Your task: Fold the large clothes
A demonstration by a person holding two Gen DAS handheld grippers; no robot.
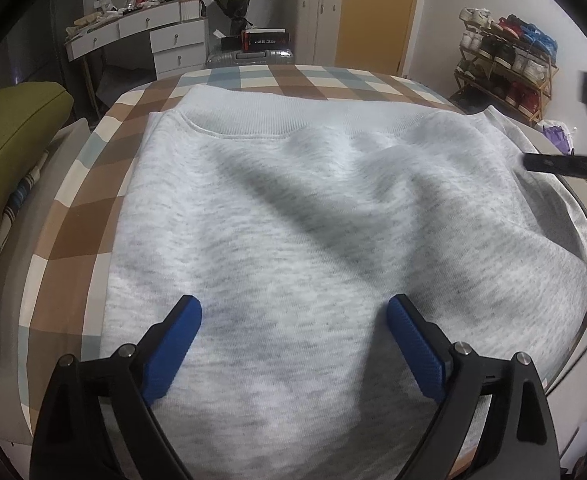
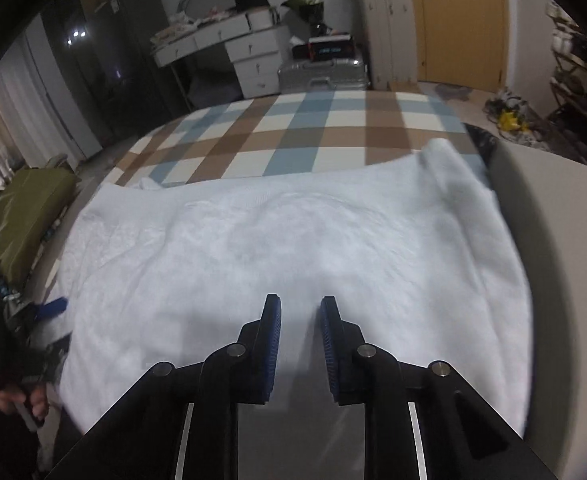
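We are over the bed, and the grey sweatshirt (image 1: 313, 208) lies spread across the checked bedspread (image 1: 93, 200), filling most of it. From the left wrist view its ribbed collar (image 1: 253, 120) sits at the far end, and the left side looks like a straight folded edge, so we judge one side may already be turned in. On the right the cloth drapes toward the bed's edge, looser and less tidy. That puts us early to midway: the garment is laid out and roughly flat, but no compact stack yet, and the lengthwise folds appear to be left.

Our left gripper (image 1: 293, 312) hovers just above the near part of the sweatshirt, its blue pads spread wide with nothing between them. Our right gripper (image 2: 300, 316) is also above the cloth, fingers drawn close with a slim gap, and nothing pinched that we can see. Its view is blurred, so the fabric there reads almost white.

The material is a heathered, fleecy knit: soft, thick, with shallow ripples across the chest and a firmer ribbed band at the neck. We expect it to hold a fold well but bunch if dragged. The bedspread beneath is smooth, in brown, blue and cream squares.
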